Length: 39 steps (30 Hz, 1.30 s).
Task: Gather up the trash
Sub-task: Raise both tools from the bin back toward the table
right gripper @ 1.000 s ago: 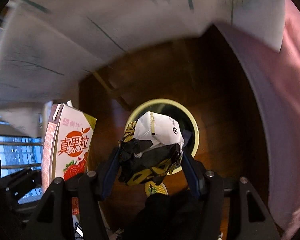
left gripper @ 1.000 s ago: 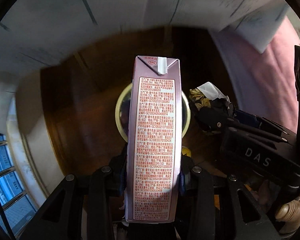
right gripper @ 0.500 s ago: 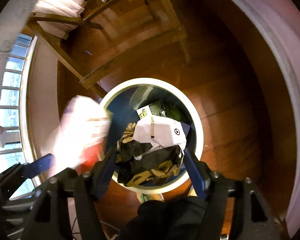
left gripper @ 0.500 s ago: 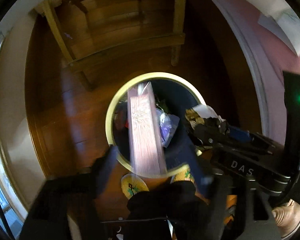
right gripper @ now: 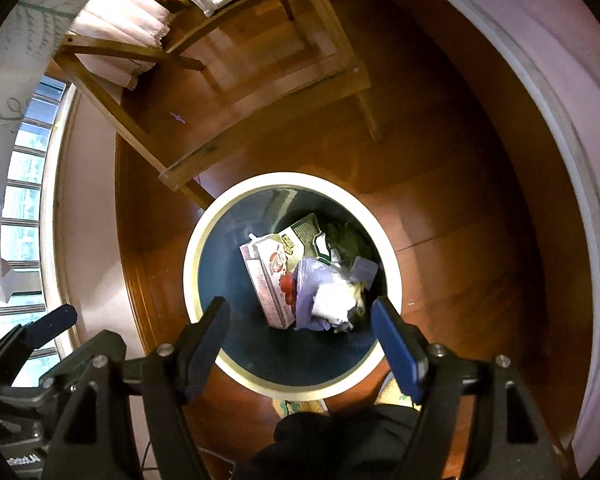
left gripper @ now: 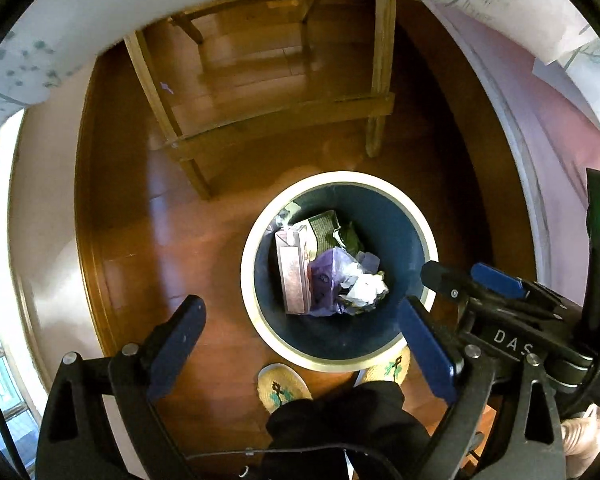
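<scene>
Left wrist view: the left gripper (left gripper: 300, 316), jaws spread wide and empty, hangs over the bin (left gripper: 256, 312) at frame centre; a pink carton (left gripper: 292, 276) and crumpled wrapper (left gripper: 364, 288) lie inside.

Right wrist view: the right gripper (right gripper: 300, 320), jaws likewise released, hovers above the same bin (right gripper: 192, 276). Both loads appear dropped; any remaining trash is out of sight.

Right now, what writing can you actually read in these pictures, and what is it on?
"DAS": white letters on the right gripper body, seen from the left wrist.
Carton in the bin: printed, too blurred to read.
Dark packet: print too small.
Left gripper body: upside-down lettering, illegible.
</scene>
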Tool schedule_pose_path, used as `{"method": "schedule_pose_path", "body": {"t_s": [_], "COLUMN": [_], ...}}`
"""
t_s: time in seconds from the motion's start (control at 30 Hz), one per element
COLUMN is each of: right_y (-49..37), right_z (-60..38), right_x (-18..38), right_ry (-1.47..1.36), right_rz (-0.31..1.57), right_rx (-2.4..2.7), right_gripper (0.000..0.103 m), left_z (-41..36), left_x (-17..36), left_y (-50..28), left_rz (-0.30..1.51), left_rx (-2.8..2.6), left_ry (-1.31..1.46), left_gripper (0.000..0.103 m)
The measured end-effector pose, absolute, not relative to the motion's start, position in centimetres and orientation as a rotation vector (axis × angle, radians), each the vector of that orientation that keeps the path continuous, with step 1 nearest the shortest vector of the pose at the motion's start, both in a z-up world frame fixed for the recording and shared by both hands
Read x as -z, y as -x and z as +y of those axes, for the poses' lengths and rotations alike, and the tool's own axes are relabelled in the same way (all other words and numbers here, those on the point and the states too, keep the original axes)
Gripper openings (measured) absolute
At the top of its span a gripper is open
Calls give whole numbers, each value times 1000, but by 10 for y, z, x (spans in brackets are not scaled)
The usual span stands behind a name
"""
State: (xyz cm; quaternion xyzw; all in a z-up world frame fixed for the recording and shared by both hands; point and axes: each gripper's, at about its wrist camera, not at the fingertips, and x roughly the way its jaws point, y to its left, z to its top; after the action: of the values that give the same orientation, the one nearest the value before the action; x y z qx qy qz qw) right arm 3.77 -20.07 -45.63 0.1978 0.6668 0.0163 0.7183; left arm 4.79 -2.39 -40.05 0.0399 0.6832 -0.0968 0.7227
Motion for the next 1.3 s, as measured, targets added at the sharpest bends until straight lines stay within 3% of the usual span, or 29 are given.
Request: {"method": "schedule_pose_path", "body": {"t_s": [0.27, 0.87, 1.3], "right_y": [-29, -3, 0], "right_z": [-202, -195, -179], "right_x": [408, 196, 80], "right_ry": [-466, -464, -345], "right_rz": [1456, 1338, 1194], "right_rx": [-42, -95, -142], "right_gripper": [74, 74, 74], "left_z": [-23, -18, 6], "left_x": [337, 96, -15], "left_y": [-38, -17, -30], "left_rz": [1481, 1294, 1104], "left_rx": [208, 346, 370], "left_ry": [-92, -119, -113], "left_gripper": [96, 96, 96]}}
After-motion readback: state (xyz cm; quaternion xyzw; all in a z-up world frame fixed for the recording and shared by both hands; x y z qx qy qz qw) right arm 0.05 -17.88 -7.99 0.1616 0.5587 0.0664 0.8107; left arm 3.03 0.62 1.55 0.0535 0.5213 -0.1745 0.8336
